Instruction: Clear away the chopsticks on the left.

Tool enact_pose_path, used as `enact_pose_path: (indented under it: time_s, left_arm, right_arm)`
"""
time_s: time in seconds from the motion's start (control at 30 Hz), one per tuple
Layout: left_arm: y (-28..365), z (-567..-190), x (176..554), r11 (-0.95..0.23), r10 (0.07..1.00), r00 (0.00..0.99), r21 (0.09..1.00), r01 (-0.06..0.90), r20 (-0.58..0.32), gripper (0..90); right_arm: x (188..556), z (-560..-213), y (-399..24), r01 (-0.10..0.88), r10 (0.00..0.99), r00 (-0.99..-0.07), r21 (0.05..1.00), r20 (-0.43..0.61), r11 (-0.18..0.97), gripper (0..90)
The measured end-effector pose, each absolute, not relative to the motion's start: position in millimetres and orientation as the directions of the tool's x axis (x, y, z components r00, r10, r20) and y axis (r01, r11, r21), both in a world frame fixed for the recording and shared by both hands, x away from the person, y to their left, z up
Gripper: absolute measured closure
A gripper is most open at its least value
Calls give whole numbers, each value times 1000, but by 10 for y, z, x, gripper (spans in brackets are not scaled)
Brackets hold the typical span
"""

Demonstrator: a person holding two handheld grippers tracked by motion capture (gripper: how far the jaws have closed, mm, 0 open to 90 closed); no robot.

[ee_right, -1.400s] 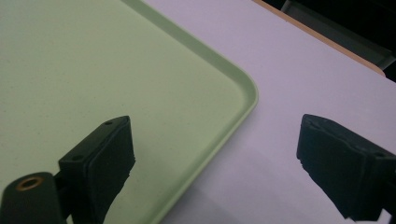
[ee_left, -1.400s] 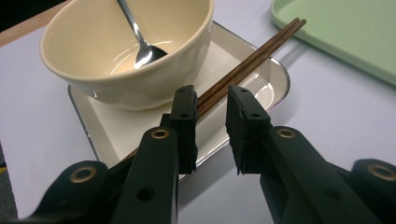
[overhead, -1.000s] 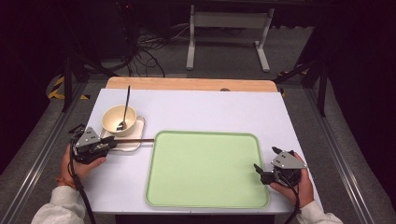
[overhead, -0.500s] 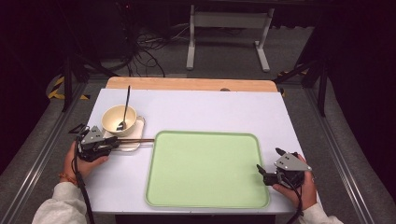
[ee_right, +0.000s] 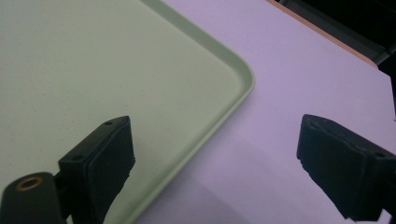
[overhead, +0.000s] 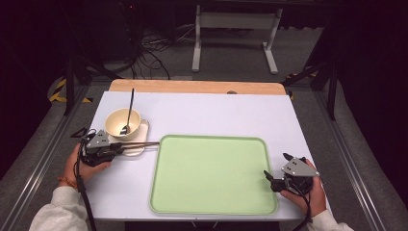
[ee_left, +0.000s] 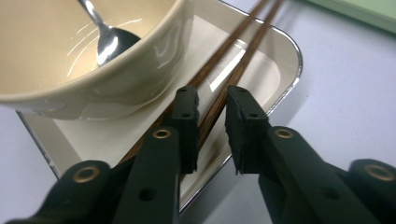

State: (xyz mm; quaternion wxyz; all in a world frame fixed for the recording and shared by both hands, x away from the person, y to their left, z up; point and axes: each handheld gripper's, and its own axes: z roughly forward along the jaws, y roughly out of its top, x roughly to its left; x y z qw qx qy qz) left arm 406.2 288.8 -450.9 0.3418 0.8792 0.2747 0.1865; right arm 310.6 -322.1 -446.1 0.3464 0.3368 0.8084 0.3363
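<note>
Fingers (ee_left: 187,121) astride chopsticks (ee_left: 233,60), closing

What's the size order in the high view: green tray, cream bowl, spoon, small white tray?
Largest to smallest:
1. green tray
2. small white tray, mostly hidden under the bowl
3. cream bowl, close to that tray
4. spoon

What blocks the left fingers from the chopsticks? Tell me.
Nothing visible does. The left gripper has been closing, and the chopsticks already run between its fingers on the small tray. The bowl sits close on one side, apart from the fingers.
</note>
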Motion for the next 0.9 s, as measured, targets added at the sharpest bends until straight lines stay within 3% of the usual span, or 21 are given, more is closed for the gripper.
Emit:
enact_pose_path:
  time_s: [0.27,0.5,0.67,0.9]
  left_arm:
    - [2843,-4489,4082,-651,569,809,682,334,146,808]
    - [2801,-4514,4110,-671,586,792,652,354,173,787]
    - [2801,-4515,4105,-672,586,793,647,361,166,843]
    - [2784,-4468,4071,-664,594,790,646,375,152,846]
  right_arm:
    - [3089,-4479,-3243,330,782,-526,768,-333,549,117]
    - [3084,-4479,-3265,337,786,-524,768,-328,545,117]
    - [3092,-4484,-3255,338,785,-525,766,-328,546,117]
    - [3105,-4490,-3247,343,784,-527,763,-327,548,117]
